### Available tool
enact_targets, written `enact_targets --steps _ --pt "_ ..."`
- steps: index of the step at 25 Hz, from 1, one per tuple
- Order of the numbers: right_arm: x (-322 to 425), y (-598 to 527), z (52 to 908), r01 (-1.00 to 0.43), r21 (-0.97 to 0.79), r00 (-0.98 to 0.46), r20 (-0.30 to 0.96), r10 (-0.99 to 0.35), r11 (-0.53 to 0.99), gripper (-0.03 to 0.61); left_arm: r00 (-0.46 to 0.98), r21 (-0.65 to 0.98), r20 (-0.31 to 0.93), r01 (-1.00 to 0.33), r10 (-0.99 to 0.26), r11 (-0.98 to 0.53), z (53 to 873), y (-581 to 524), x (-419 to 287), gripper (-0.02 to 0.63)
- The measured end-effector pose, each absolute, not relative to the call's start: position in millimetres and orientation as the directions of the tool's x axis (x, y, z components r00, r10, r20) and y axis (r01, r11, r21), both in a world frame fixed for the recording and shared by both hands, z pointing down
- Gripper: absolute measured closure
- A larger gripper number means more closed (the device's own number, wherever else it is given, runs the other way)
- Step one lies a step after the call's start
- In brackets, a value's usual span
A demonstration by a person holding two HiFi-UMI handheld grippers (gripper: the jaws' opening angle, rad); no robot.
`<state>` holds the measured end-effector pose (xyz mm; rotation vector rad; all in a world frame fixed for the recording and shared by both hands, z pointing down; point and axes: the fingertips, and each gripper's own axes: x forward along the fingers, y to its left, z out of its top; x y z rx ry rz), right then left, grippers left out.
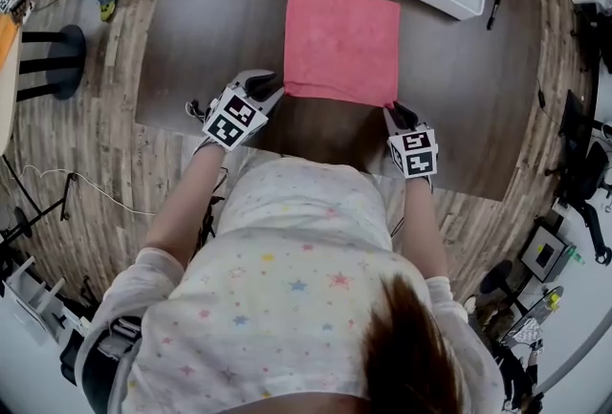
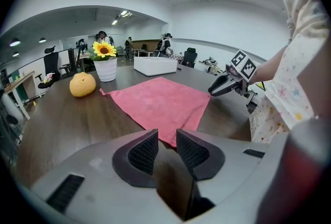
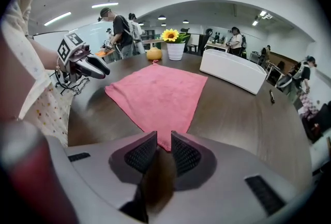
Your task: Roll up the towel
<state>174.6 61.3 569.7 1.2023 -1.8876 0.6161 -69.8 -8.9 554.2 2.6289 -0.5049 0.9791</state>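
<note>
Parted left tongs (image 2: pixel 166 136) and right tongs (image 3: pixel 164 136) each mask a towel (image 2: pixel 160 101) corner.

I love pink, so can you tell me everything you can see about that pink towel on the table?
The pink towel is a soft-looking square cloth. It lies spread flat in one layer on the dark wooden table and is not rolled yet. A small loop sticks out at its far left corner. Its near left corner lies at the open jaws of the left gripper, and its near right corner at the open jaws of the right gripper. Neither gripper pinches it.
</note>
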Motion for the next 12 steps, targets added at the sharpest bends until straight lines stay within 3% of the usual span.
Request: enact_targets --steps 12 --pt "178 39 570 -0.962 0.000 -0.160 0.811 -0.562 0.274 0.482 0.693 0.020 0.636 -0.453 -0.338 -0.891 548 -133 -38 0.507"
